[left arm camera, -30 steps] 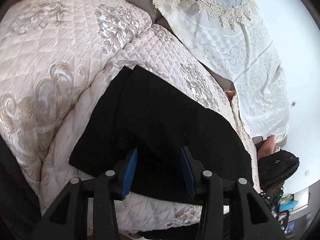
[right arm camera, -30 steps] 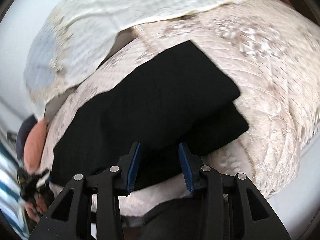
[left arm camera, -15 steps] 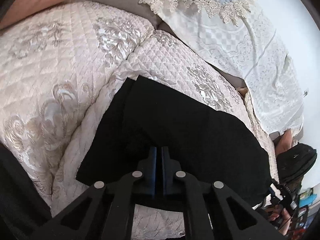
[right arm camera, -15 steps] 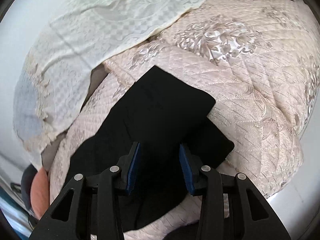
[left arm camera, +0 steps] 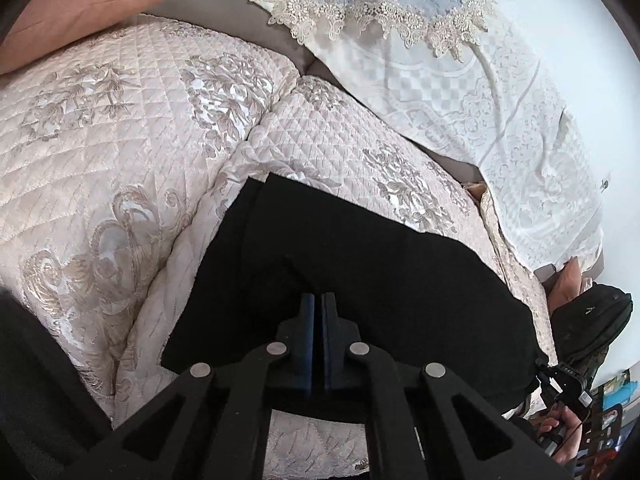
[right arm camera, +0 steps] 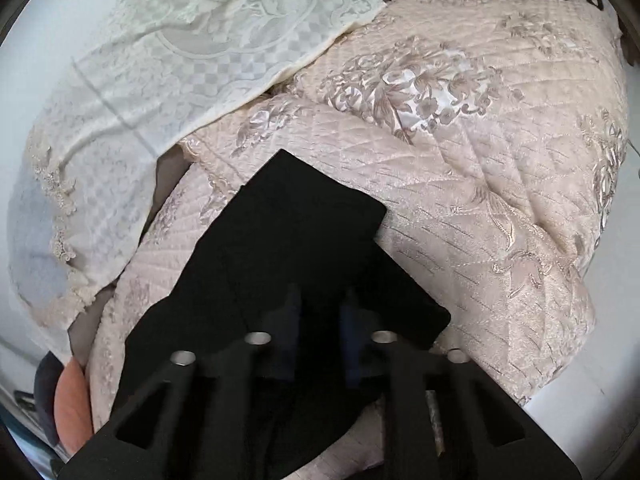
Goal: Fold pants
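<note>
Pants (left arm camera: 360, 264) pinched, L gripper (left arm camera: 319, 300).

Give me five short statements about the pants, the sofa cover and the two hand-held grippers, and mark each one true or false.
1. The pants are black. True.
2. The left hand-held gripper has its jaws spread wide. False: the blue pads are pressed together, apparently pinching the near part of the pants.
3. The right hand-held gripper has a gap between its fingers. True; it sits low over the dark cloth.
4. The pants lie on a bare wooden floor. False: they lie on a quilted cream cover with floral embroidery.
5. A white lace-trimmed cloth is draped behind the quilted cover. True.
</note>
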`<state>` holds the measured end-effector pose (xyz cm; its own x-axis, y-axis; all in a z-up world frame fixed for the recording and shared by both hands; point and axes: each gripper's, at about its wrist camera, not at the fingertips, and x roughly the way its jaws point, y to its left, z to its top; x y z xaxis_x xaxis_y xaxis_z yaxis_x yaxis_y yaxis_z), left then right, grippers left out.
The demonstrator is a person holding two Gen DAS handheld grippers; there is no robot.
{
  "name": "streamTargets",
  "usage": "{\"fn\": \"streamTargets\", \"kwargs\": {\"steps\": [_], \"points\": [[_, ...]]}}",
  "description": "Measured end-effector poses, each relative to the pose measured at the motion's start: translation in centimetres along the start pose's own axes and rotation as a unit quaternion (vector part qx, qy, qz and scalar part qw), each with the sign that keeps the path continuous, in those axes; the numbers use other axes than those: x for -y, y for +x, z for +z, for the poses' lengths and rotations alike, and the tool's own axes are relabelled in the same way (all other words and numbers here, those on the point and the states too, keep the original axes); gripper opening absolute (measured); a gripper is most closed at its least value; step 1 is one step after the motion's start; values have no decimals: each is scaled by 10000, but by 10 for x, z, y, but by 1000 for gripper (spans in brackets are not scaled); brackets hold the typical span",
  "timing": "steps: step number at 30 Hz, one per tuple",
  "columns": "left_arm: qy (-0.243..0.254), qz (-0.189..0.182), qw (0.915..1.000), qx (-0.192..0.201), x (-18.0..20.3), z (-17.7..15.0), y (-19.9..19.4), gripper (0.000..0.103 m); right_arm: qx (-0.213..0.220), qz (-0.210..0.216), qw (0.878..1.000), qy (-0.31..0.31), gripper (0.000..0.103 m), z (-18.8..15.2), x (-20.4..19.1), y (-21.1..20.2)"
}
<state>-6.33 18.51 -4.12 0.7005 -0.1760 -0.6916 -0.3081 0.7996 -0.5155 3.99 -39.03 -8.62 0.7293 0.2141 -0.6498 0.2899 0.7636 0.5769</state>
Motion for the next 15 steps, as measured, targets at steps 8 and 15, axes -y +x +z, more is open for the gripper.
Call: {"fn": "streamTargets", "kwargs": {"steps": [8, 15], "points": [[-40, -53, 9998, 168, -3, 7, -16, 4, 214, 351, 9991, 53, 8, -6, -4, -20], [-115, -139, 9981, 585, -8, 25, -48, 4, 287, 720, 9969, 107, 8, -10, -17, -52]]}}
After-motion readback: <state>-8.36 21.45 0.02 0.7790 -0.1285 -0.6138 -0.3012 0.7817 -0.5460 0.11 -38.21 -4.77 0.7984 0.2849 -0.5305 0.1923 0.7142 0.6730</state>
